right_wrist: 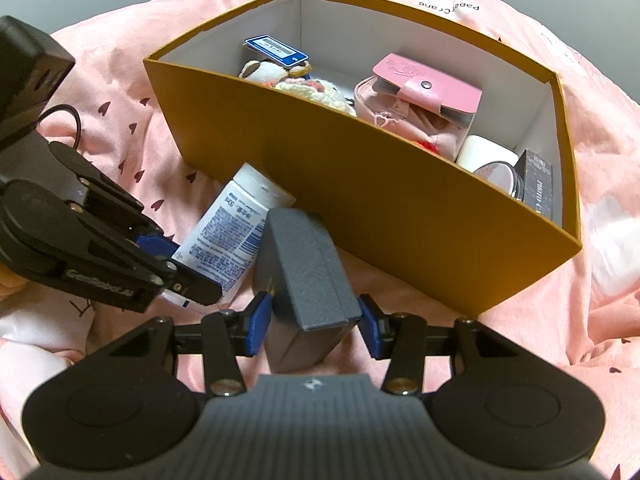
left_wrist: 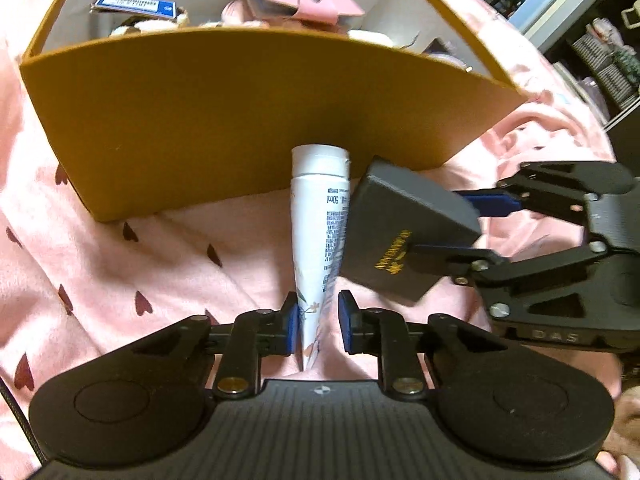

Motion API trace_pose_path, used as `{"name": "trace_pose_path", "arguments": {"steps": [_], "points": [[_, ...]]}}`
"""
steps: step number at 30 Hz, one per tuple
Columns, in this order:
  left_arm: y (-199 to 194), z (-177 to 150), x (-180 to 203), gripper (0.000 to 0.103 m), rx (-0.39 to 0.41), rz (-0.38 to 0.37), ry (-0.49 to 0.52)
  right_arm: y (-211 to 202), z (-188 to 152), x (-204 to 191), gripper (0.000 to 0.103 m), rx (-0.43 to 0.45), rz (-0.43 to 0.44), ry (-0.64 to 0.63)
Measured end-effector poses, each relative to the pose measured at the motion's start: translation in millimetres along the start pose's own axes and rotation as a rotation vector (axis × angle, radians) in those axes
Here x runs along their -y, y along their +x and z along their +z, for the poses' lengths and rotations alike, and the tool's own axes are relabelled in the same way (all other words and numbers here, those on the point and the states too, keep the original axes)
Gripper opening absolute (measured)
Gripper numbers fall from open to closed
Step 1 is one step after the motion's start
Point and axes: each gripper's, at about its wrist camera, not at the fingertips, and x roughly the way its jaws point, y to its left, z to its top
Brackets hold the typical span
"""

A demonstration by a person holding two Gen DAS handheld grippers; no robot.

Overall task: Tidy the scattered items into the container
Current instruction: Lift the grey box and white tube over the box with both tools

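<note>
From the left wrist we see our left gripper (left_wrist: pixel 318 322) with its blue pads around the flat crimped tail of a soft white tube (left_wrist: pixel 318 240); the left pad touches, the right stands just clear, and the tube's long axis runs away from us, cap against the matte ochre cardboard box (left_wrist: pixel 240 120) on the fleecy pink blanket (left_wrist: pixel 120 264). From the right wrist, our right gripper (right_wrist: pixel 314 318) pinches a rigid, textured grey case (right_wrist: pixel 308 272), long axis toward the box, just beside the tube (right_wrist: pixel 228 232).
</note>
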Motion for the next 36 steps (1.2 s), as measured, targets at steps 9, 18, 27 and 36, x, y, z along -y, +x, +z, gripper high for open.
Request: {"name": "trace_pose_path", "arguments": {"steps": [9, 18, 27, 36], "points": [[4, 4, -3, 0.023, 0.015, -0.027, -0.021, -4, 1, 5, 0.047, 0.013, 0.03, 0.031], [10, 4, -5, 0.015, 0.001, 0.02, -0.032, 2, -1, 1, 0.043, 0.005, 0.09, 0.036], [-10, 3, 2, 0.014, 0.041, 0.041, -0.033, -7, 13, 0, 0.041, 0.002, 0.08, -0.026], [-44, 4, 15, 0.014, 0.109, 0.011, -0.016, -33, 16, -3, 0.036, 0.017, 0.099, -0.062]]}}
